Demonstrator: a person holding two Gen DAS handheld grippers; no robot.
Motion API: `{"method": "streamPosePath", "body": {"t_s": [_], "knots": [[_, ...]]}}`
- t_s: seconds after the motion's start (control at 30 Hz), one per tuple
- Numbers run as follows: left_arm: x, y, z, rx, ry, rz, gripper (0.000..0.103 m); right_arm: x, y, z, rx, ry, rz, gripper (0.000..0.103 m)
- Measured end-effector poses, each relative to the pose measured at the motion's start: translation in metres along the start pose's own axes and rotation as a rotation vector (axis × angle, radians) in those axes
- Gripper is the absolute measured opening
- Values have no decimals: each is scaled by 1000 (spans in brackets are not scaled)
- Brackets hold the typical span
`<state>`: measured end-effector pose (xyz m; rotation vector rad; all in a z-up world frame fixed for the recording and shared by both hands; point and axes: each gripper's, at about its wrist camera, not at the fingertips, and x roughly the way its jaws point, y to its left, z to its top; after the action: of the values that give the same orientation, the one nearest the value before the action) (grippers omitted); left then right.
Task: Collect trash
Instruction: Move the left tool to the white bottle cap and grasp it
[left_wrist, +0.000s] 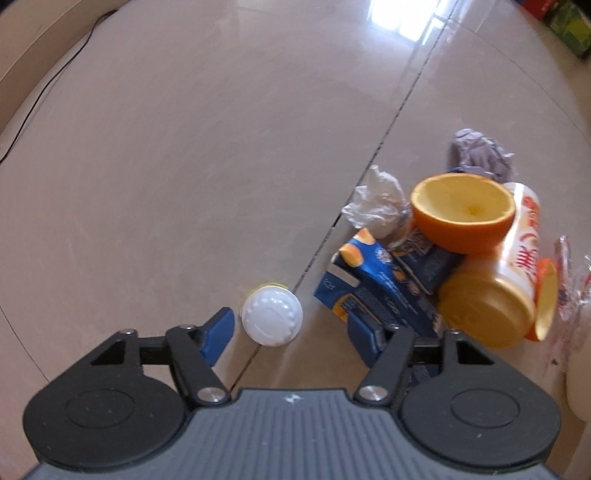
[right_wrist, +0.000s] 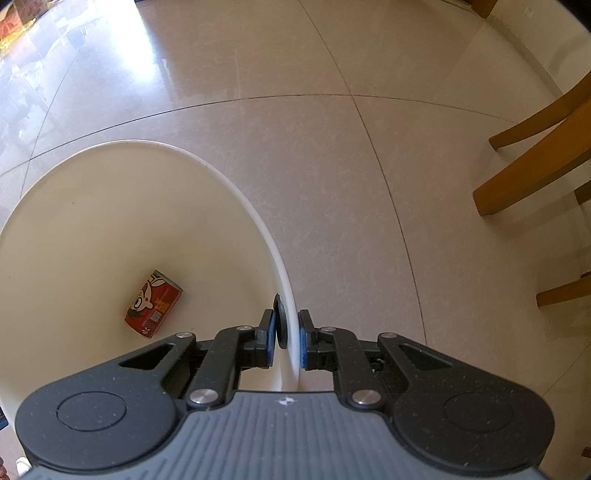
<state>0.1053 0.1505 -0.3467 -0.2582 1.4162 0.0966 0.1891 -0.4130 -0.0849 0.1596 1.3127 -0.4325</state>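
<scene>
Between the left gripper's half-open blue pads, touching neither, a small white-capped bottle stands on the floor tiles. It looks light, rigid and slick; pinching below the cap should hold. Farther right lies the heap: blue carton, orange peel. The right gripper is clamped on the white bin's rim.

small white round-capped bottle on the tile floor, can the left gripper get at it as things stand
Probably yes: the small white round-capped bottle stands apart from the trash pile, between the open blue pads of the left gripper, nearer the left pad, with nothing over it.
</scene>
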Motion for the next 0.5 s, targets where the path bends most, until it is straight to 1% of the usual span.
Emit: {"method": "streamPosePath", "body": {"t_s": [0.07,0.13,0.2,0.23,0.27,0.37,0.4,0.43,0.5], "knots": [[7,-1,0,1,10,11,59,0,0,1,0,-1,-1,15],[10,-3,0,-1,14,20,57,1,1,0,-2,-3,-3,15],[14,-3,1,-8,21,30,50,0,1,-1,-4,-5,-4,15],[15,-3,1,-9,26,34,49,0,1,0,-4,-5,-5,15],[16,-4,1,-8,29,37,45,0,1,-1,-5,-6,-6,15],[18,-6,-1,-1,33,43,42,0,1,-1,-5,-8,-7,15],[18,-8,-1,6,30,43,36,0,0,-1,-4,-8,-6,15],[18,-9,-2,12,29,51,34,0,0,-1,-3,-8,-5,15],[18,-12,-3,19,29,61,34,0,0,0,-2,-7,-5,15]]}}
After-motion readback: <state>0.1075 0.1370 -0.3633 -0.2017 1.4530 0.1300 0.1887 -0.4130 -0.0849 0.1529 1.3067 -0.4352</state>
